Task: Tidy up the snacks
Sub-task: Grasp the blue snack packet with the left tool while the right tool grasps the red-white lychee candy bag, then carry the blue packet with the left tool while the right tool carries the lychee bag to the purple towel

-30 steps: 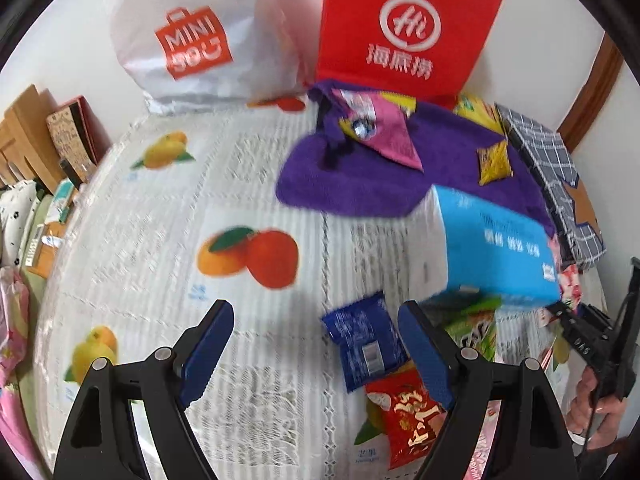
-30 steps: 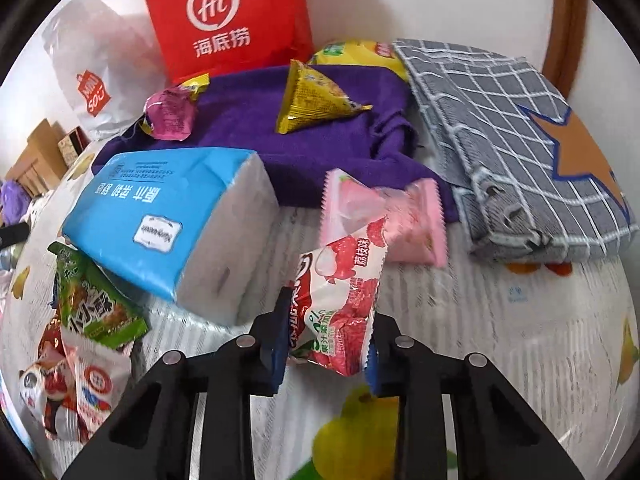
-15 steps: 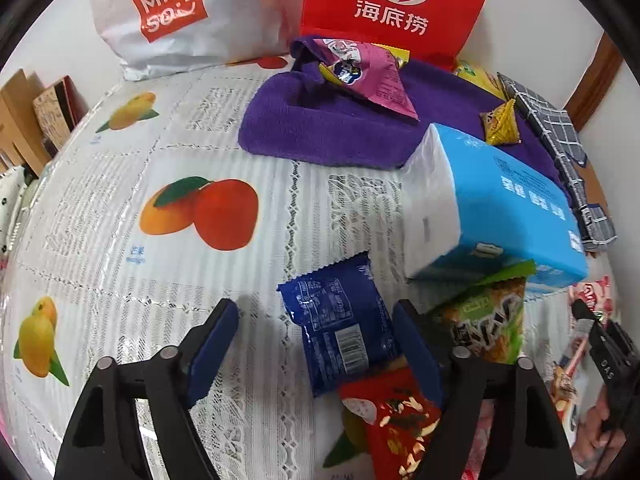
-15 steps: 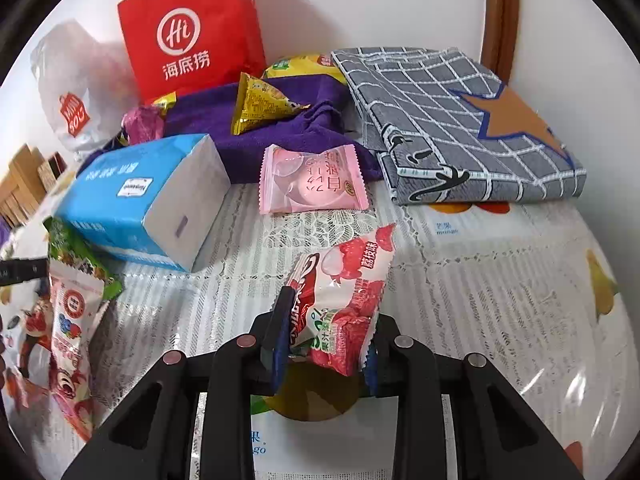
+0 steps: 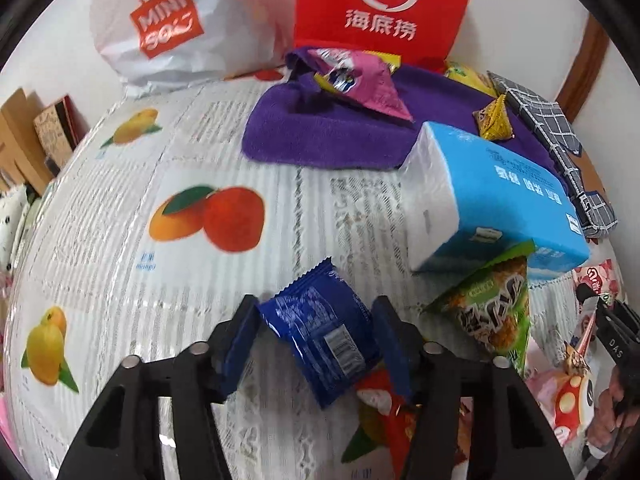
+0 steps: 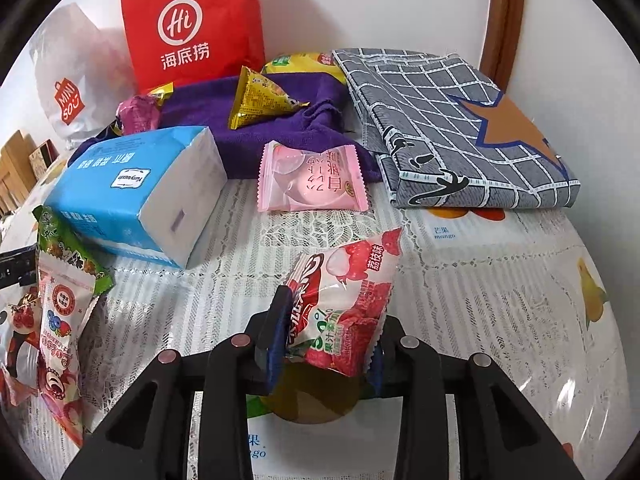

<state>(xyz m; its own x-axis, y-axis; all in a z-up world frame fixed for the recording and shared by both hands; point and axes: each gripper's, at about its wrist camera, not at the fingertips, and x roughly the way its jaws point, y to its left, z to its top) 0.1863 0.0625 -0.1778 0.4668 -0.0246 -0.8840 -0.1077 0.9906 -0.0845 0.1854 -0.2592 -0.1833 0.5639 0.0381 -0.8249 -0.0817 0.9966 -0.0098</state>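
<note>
Left gripper (image 5: pixel 316 336): the blue packet (image 5: pixel 324 332) is framed between the spread pads, the left pad at its edge; a firm pinch is not confirmed.
Right gripper (image 6: pixel 326 336): pressed together on the lychee packet (image 6: pixel 344 304), held off the tablecloth (image 6: pixel 480 300).
Handling: both packets are judged light, crinkly and slippery; a hold across the filled middle is advised, not the sealed edge.
Ahead of the left gripper: tissue pack (image 5: pixel 488 200), green packet (image 5: pixel 492 312).
Hidden: a red packet (image 5: pixel 384 400) is covered behind the blue one; its lower end is cut off.
</note>
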